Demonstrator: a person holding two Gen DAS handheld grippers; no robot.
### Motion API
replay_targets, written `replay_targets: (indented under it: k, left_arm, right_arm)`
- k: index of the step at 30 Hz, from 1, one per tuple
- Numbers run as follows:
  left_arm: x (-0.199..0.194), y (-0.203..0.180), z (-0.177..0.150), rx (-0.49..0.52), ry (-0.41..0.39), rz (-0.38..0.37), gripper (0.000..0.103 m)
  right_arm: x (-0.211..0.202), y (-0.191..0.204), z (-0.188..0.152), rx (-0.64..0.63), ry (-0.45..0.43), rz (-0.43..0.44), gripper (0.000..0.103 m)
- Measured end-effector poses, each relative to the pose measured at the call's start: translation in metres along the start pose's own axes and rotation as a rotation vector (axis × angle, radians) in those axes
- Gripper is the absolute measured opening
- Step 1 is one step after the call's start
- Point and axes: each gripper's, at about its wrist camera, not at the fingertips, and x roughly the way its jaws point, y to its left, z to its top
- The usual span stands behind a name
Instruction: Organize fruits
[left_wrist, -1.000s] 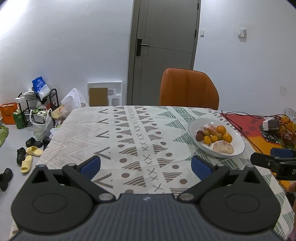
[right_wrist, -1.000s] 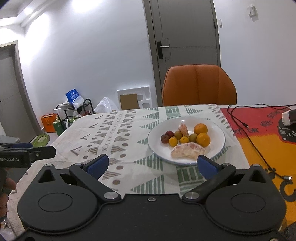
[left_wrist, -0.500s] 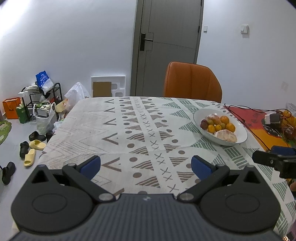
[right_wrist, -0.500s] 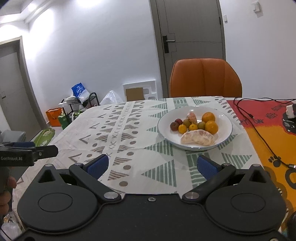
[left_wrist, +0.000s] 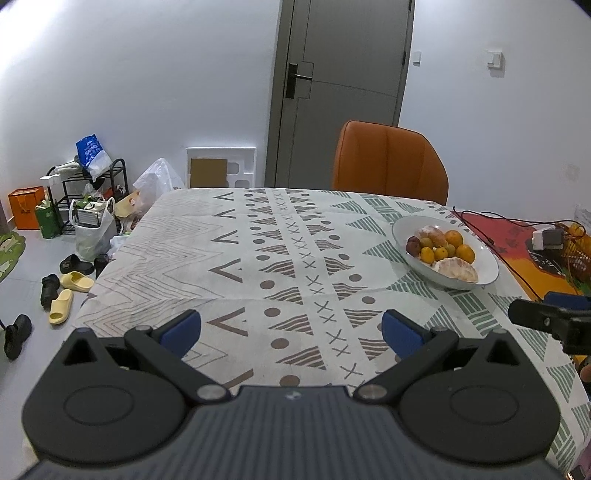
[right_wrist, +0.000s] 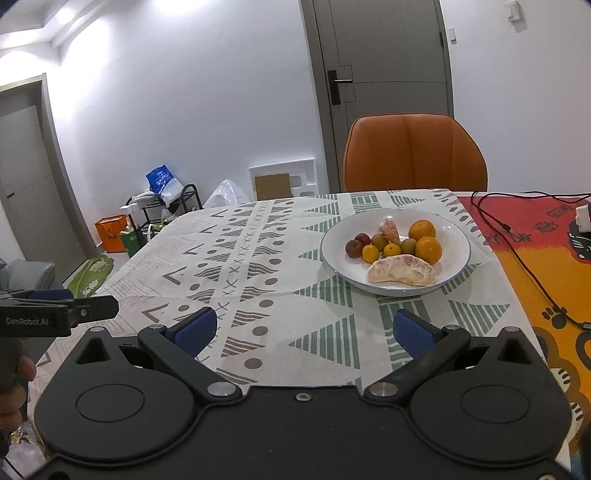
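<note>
Fruit plate (right_wrist: 458, 236) beyond spread fingers (right_wrist: 415, 334)

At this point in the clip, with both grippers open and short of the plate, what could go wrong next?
1. The small fruits sit packed together on the plate; closing the right gripper on one may nudge its neighbours out.
2. The peeled pomelo segment looks soft and could be crushed.
3. The black cable lies close beside the plate and might snag.
</note>
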Motion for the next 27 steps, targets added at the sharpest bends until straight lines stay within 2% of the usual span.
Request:
replay_targets:
  k: [27]
  left_arm:
    - [-0.0012, -0.0016, -0.0005, -0.003, 0.0, 0.0, 0.103]
  right_arm:
    - [-0.0019, 0.0031, 0.0028, -0.004, -0.004, 0.016, 0.103]
